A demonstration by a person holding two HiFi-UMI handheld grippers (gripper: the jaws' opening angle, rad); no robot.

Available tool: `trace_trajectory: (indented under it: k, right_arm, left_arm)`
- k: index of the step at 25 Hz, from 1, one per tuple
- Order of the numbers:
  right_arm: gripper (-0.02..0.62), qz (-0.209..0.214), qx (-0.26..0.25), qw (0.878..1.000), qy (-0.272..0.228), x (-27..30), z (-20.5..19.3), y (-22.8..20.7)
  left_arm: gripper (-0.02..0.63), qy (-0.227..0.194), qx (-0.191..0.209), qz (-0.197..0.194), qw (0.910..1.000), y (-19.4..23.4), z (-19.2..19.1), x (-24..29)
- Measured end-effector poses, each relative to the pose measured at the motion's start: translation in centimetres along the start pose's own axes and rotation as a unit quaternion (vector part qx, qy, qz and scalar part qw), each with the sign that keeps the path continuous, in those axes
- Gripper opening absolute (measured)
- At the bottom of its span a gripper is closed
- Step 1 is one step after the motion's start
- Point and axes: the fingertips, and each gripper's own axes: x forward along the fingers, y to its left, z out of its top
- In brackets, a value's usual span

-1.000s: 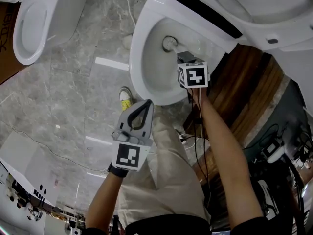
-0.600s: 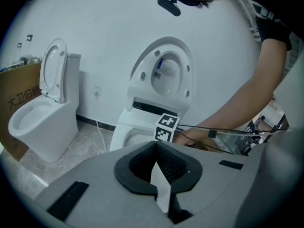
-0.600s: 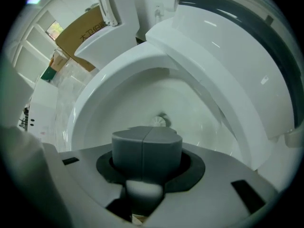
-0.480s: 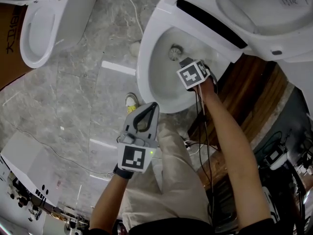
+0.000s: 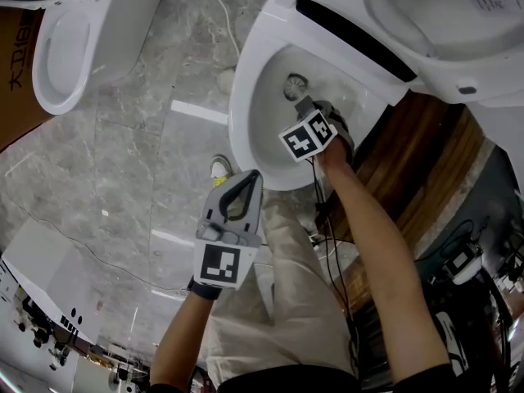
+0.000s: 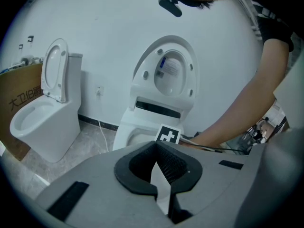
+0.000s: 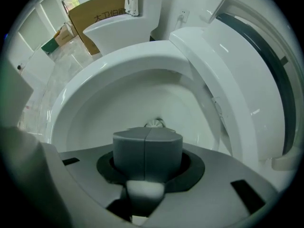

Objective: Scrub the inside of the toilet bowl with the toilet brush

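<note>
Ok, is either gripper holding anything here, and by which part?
The right gripper is shut on the toilet brush, gripping it by its handle, with the head down in the toilet bowl. The left gripper holds nothing.

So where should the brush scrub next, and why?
Probably sweep the white toilet brush up the side of the white ceramic toilet bowl. The right tongs are shut on its handle, and its head sits low in the middle, so the sides likely need scrubbing.

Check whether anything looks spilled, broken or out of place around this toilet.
Nothing stands out. The toilet bowl looks whole and clean, its lid raised, and the right tongs grip the toilet brush inside it.
</note>
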Motion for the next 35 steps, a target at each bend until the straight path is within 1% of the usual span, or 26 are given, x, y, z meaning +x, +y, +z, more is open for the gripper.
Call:
trace_trajectory:
  k: [5,8,11,14,16,23,26,29,31,33,35]
  right_arm:
    - [0.153,-0.028,-0.027,0.999,-0.01,0.3,0.3,-0.8]
    - [0.152,-0.03,-0.036,0.999,-0.012,0.4,1.0,-1.3]
    - [0.152,-0.009,-0.038,0.999,0.0,0.5,1.1,-1.6]
    - [0.152,0.016,-0.034,0.999,0.021,0.5,0.6,-1.8]
    - [0.155,0.028,-0.028,0.999,0.031,0.4,0.2,-1.7]
    - [0.166,0.048,-0.006,0.998,0.038,-0.3,-0.7,0.3]
    - [0.166,0.048,0.0,0.998,0.04,-1.4,-1.0,1.0]
    - [0.166,0.047,-0.003,0.998,0.043,-2.7,-1.4,2.7]
    - [0.166,0.038,-0.004,0.998,0.041,-3.6,-1.6,3.3]
    - [0.166,0.027,-0.002,0.999,0.038,-5.0,-1.9,3.6]
    - [0.166,0.023,-0.008,0.999,0.039,-6.9,-2.4,4.6]
  left_arm:
    - [0.018,0.005,-0.009,0.001,0.9999,-0.2,-0.6,0.0]
    - [0.018,0.009,-0.012,-0.001,0.9999,-0.2,-1.4,0.0]
    - [0.018,0.005,-0.009,-0.003,0.9999,-0.3,-1.7,-0.1]
    - [0.018,-0.001,-0.011,-0.003,0.9999,-0.6,-1.4,-0.5]
    - [0.018,-0.005,-0.006,-0.006,1.0,-0.9,-1.0,-1.0]
    - [0.018,-0.001,0.044,-0.03,0.9986,-1.3,-0.1,-3.2]
    - [0.018,-0.01,0.045,-0.026,0.9986,-0.8,0.1,-4.7]
    - [0.018,-0.01,0.038,-0.017,0.9991,0.0,0.1,-6.8]
    - [0.018,-0.011,0.035,-0.014,0.9992,0.3,0.4,-7.6]
    - [0.018,-0.014,0.042,-0.017,0.9989,0.2,1.0,-8.3]
    - [0.018,-0.016,0.046,-0.021,0.9986,-0.2,1.8,-9.8]
